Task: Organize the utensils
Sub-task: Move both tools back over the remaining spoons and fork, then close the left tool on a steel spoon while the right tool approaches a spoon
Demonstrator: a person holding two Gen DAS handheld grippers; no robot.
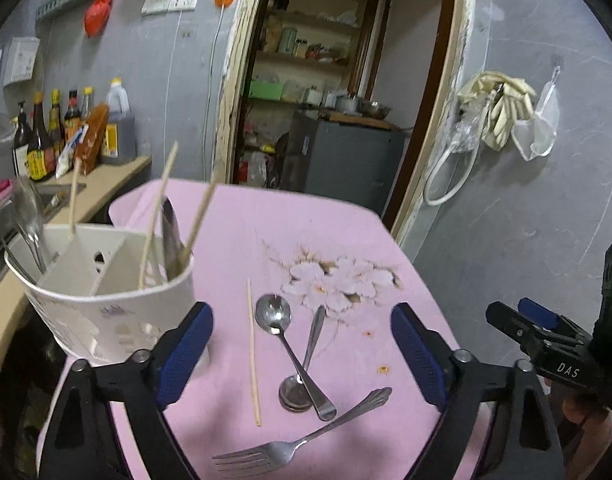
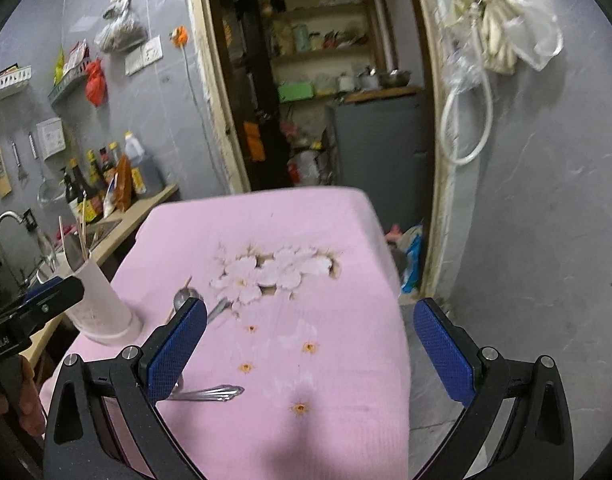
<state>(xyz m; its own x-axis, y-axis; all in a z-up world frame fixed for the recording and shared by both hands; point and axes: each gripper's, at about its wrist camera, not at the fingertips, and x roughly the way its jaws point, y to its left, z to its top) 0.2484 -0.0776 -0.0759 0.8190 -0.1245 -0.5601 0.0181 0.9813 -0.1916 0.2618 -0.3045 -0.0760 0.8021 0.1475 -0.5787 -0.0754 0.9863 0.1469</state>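
On the pink tablecloth (image 1: 346, 232) lie two crossed spoons: one (image 1: 273, 314) bowl-up, one (image 1: 294, 394) bowl-down. A fork (image 1: 290, 444) lies nearest me and a single chopstick (image 1: 253, 354) to their left. A white utensil holder (image 1: 106, 292) at the left holds chopsticks and spoons; it also shows in the right wrist view (image 2: 102, 304). My left gripper (image 1: 302, 356) is open and empty, just above the spoons. My right gripper (image 2: 310, 348) is open and empty over the cloth's right part; it shows in the left view (image 1: 546, 332). The fork handle (image 2: 210, 393) shows beside its left finger.
A counter (image 1: 106, 184) with sauce bottles (image 1: 46, 136) and a sink lies left of the table. An open doorway (image 1: 326, 80) to a pantry is behind. The table's right edge drops to a grey floor (image 2: 506, 280). Bags hang on the right wall (image 1: 506, 116).
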